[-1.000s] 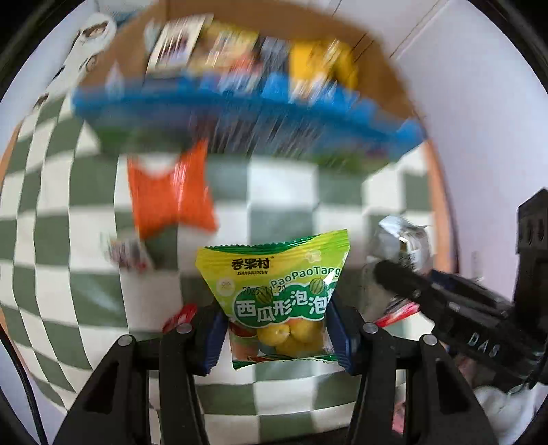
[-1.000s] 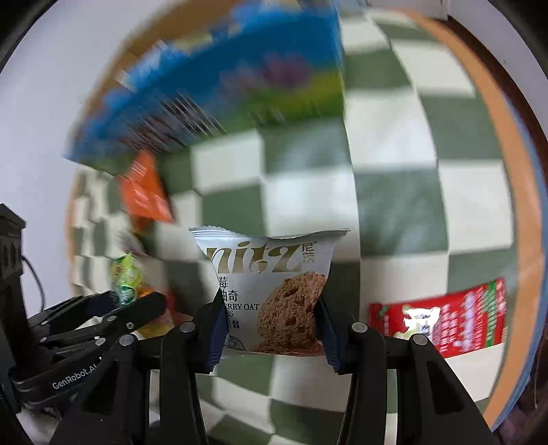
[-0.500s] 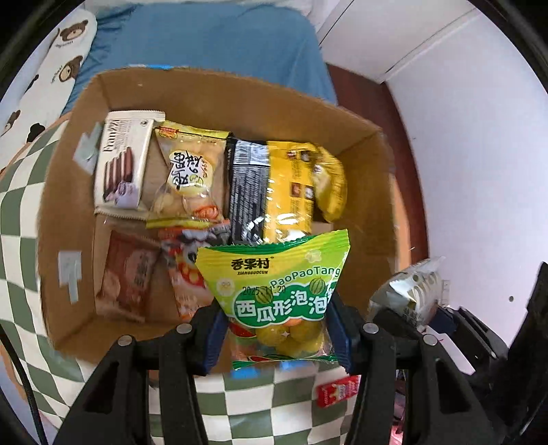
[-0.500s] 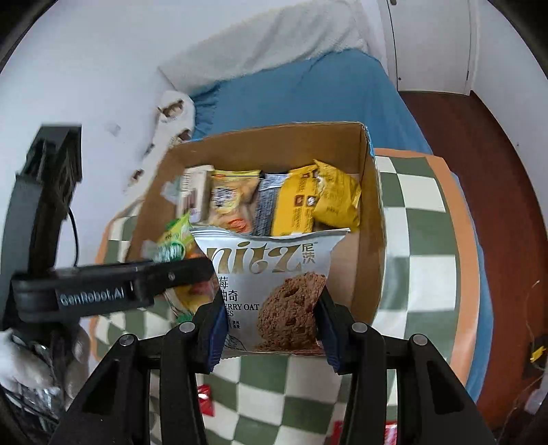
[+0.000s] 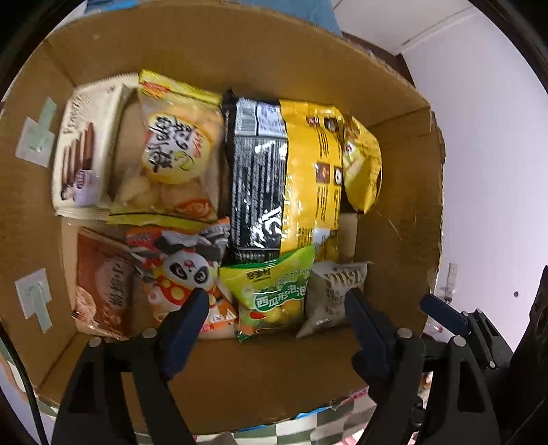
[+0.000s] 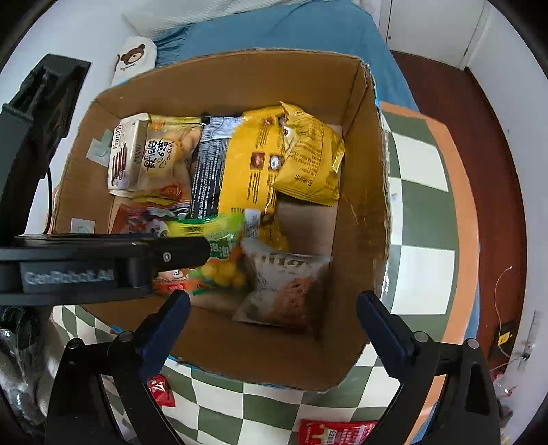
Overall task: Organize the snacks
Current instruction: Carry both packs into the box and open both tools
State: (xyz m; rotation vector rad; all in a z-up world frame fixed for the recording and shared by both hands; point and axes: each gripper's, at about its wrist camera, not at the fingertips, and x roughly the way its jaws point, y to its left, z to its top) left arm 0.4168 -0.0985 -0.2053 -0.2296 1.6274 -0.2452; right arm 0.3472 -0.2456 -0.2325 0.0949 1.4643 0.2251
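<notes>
The green watermelon-candy packet lies in the cardboard box, on the near side of the box floor, with the pale oat-cookie packet just to its right, the two touching edge to edge. From the right wrist view the same two packets sit side by side, the candy packet partly behind the other gripper's black arm, and the cookie packet resting against the near wall of the box. The left gripper hangs over the near edge of the box with its blue-padded jaws spread wide and nothing between them; the right gripper is likewise spread apart and empty, poised above the near wall. Farther into the box a panda-print packet lies to the left of the candy, with a brown packet beyond it at the left wall. Along the far side stand a Franzzi biscuit box, a yellow rice-cracker bag, a black-and-yellow bag and a smaller yellow bag. The box sits on a green-and-white checkered cloth, where a small red packet and a larger red packet lie on the near part. A blue bed lies beyond the box.
</notes>
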